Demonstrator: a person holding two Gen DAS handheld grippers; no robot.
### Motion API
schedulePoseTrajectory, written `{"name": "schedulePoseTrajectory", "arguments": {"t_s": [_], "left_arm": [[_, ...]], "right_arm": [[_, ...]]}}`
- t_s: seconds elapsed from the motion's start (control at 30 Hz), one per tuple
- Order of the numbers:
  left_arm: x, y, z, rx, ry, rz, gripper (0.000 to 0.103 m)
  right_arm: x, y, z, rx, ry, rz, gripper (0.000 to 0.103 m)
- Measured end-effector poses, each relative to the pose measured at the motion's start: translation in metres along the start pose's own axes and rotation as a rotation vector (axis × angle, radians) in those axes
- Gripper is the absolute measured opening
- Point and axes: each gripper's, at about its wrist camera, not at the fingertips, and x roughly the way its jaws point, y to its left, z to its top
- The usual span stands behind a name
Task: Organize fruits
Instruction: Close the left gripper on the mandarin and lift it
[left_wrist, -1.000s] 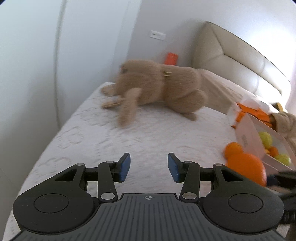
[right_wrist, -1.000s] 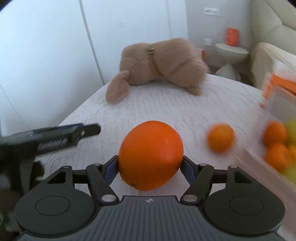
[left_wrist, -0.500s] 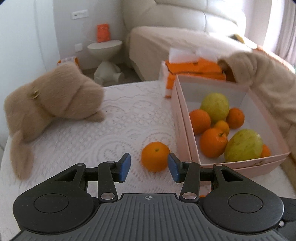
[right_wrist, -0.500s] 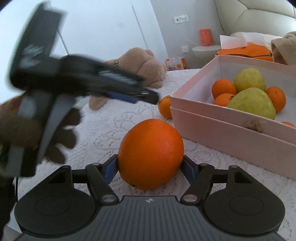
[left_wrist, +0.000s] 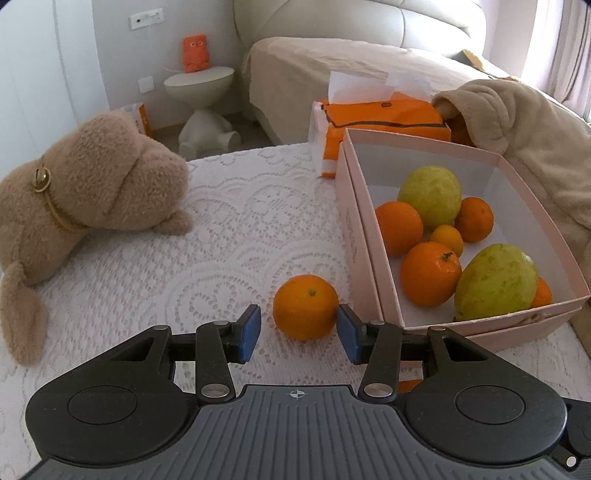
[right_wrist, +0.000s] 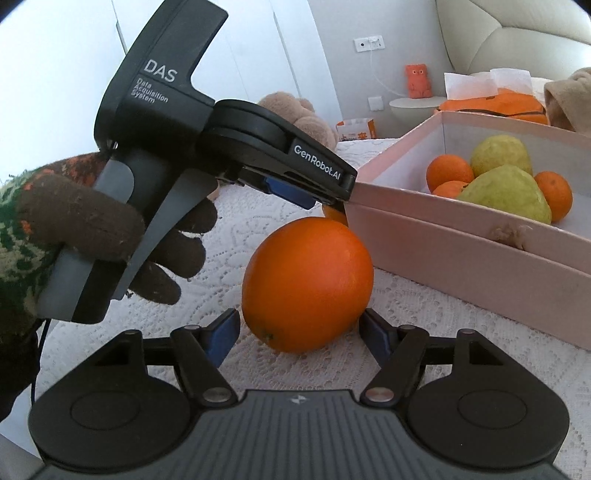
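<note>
On the lace-covered bed, the pink box (left_wrist: 532, 192) already holds most fruit. Two remain outside: a small orange (left_wrist: 305, 306) between the left gripper's (left_wrist: 298, 332) parted, seemingly ungripping fingers, and a large orange (right_wrist: 307, 282) clamped by the right gripper (right_wrist: 297, 336).

Left tongs (right_wrist: 328, 201) body: "DAS", "Data Acquisition System"; finger arm: "GenRobot.AI".
</note>
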Motion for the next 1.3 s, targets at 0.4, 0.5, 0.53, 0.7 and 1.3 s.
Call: {"name": "schedulePoseTrajectory", "arguments": {"t_s": [0.4, 0.5, 0.53, 0.7, 1.3], "left_arm": [[-0.002, 0.017, -0.014, -0.087, -0.053, -0.092, 0.042], [-0.011, 0.026, -0.024, -0.136, -0.076, -0.106, 0.033], [-0.017, 0.027, -0.028, -0.145, -0.088, -0.100, 0.024], [-0.053, 0.036, -0.054, -0.171, -0.187, 0.010, 0.020], [-0.011, 0.014, -0.005, 0.065, -0.110, -0.079, 0.031]], "right_arm": [[-0.001, 0.001, -0.002, -0.006, -0.002, -0.005, 0.072], [-0.001, 0.001, -0.002, -0.008, -0.001, -0.006, 0.073], [-0.001, 0.001, -0.002, -0.007, -0.001, -0.006, 0.073], [0.002, 0.001, 0.000, -0.010, -0.001, -0.011, 0.073], [0.003, 0.007, 0.000, -0.029, 0.001, -0.029, 0.074]]}}
